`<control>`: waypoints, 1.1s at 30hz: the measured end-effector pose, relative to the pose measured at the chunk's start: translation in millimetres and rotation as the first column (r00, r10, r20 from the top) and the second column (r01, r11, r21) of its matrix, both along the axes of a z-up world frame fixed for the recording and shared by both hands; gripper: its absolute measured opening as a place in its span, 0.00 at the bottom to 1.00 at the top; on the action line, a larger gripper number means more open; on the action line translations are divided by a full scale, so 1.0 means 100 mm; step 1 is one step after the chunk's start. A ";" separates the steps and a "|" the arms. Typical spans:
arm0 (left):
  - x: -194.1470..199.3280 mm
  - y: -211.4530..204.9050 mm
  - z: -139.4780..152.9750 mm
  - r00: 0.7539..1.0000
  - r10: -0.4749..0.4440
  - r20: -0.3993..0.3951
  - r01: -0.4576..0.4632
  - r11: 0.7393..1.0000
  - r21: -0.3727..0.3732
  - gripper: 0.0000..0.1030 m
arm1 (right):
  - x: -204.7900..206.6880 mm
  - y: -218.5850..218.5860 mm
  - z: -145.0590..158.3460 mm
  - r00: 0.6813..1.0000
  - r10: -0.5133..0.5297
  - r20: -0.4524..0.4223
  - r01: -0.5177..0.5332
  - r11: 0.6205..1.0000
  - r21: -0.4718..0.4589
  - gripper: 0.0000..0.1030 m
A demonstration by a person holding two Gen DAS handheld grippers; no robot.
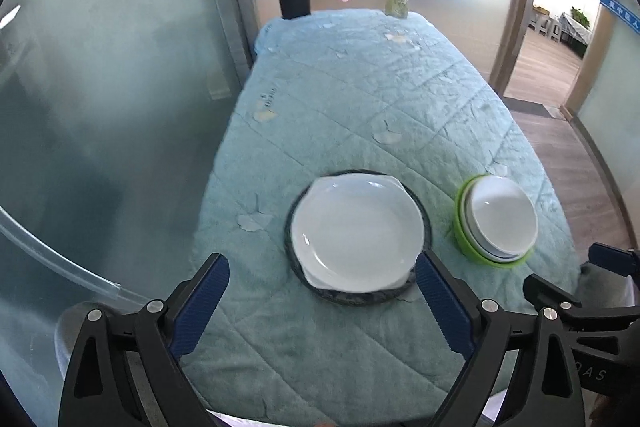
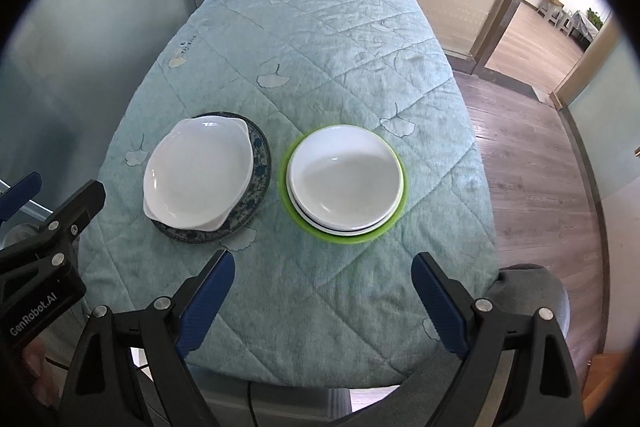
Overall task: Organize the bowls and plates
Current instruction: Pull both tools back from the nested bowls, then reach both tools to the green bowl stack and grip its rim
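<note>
Presently both stacks sit near the table's (image 2: 360, 27) front edge: white dish (image 1: 356, 235) on dark plate (image 1: 298, 263) ahead of the left gripper (image 1: 322, 301), white bowls (image 2: 346, 177) on green plate (image 2: 344, 237) ahead of the right gripper (image 2: 324, 301). Both released, empty.

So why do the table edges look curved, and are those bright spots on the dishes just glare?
Left wrist view: fisheye lens bows the table edges and darkens the corners; small window glints sit on the white dish. Right wrist view: same bowing; soft glare on the white plates, and the bright doorway looks washed out.
</note>
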State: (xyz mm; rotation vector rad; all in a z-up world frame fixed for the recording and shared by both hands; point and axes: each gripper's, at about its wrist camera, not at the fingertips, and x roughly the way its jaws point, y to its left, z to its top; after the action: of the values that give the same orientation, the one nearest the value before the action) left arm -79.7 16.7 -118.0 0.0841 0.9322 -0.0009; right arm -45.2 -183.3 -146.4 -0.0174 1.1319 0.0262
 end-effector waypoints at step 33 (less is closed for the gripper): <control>0.49 -0.41 -0.14 0.989 -0.107 -0.104 0.104 0.994 -0.034 0.92 | 0.18 -0.32 -0.15 0.997 -0.067 -0.029 0.068 0.997 0.032 0.88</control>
State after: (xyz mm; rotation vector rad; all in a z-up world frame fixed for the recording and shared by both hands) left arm -30.7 -23.9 -131.6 0.1075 1.0322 -0.1180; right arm -27.0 -215.5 -161.3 0.0505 1.1589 -0.0152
